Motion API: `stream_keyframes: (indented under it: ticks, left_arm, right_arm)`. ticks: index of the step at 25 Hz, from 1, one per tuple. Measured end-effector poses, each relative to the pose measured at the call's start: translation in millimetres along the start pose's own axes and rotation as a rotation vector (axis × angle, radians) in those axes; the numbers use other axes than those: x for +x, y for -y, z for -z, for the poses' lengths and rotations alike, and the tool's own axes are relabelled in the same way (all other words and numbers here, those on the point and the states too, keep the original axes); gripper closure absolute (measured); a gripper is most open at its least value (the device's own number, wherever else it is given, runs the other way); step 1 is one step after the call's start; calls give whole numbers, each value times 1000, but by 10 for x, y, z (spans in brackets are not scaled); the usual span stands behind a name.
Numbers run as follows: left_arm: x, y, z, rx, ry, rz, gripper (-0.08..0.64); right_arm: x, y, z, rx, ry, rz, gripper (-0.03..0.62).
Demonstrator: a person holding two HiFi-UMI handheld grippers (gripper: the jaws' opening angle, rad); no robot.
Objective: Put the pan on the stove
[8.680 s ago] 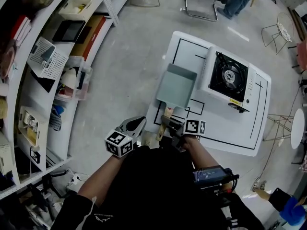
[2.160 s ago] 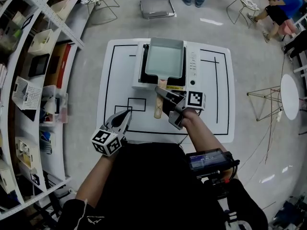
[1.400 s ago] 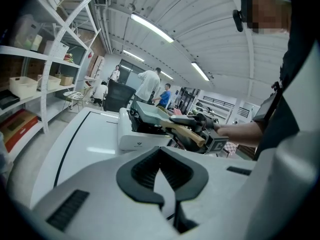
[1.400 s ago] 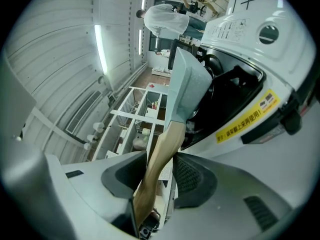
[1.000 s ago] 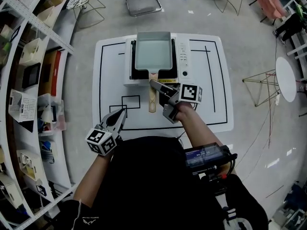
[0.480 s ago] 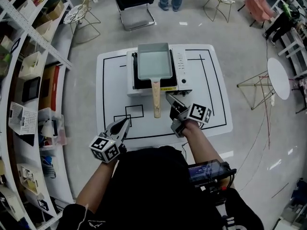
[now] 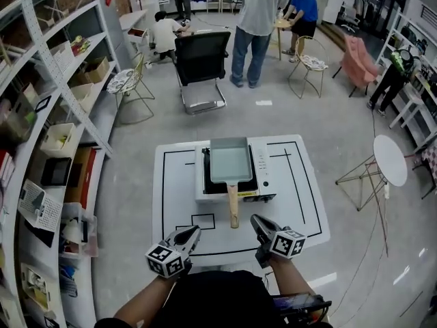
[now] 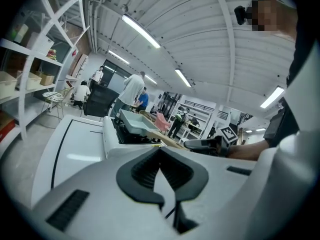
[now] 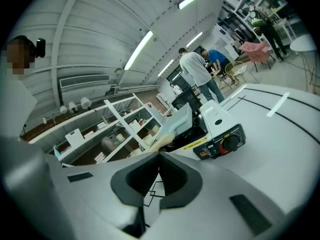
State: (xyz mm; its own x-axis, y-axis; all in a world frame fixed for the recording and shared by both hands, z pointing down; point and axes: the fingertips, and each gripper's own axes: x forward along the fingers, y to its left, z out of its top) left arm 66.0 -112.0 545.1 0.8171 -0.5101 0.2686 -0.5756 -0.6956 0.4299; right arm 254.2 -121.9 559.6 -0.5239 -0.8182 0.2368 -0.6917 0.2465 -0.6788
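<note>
**Both grippers empty, pan on the stove**

The right gripper [image 9: 159,156] is closing right down, its pads meeting with nothing between them. The left gripper [image 8: 160,151] is closed too and holds nothing. In the head view both hover over the near edge of the white table [image 7: 300,203], well apart from each other. The pan [image 7: 231,160] sits on the stove [image 7: 263,176], its wooden handle [image 7: 233,209] pointing back toward the person, clear of both grippers.
</note>
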Motion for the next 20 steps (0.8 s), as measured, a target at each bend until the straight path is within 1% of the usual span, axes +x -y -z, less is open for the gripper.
stream_keyframes:
  ticks: [4, 9, 13, 20]
  left_arm:
    - [40, 66, 46, 18, -17, 32, 551]
    - [85, 197, 67, 42, -41, 76, 551]
    - [131, 247, 50, 63, -34, 100, 551]
    - [130, 336, 57, 60, -57, 115, 551]
  right_arm:
    - [-164, -34, 55, -43, 29, 19, 566]
    - [-349, -27, 148, -53, 57, 43, 566]
    - [-413, -22, 114, -67, 80, 51, 566]
    - [-465, -88, 90, -91, 82, 53, 566]
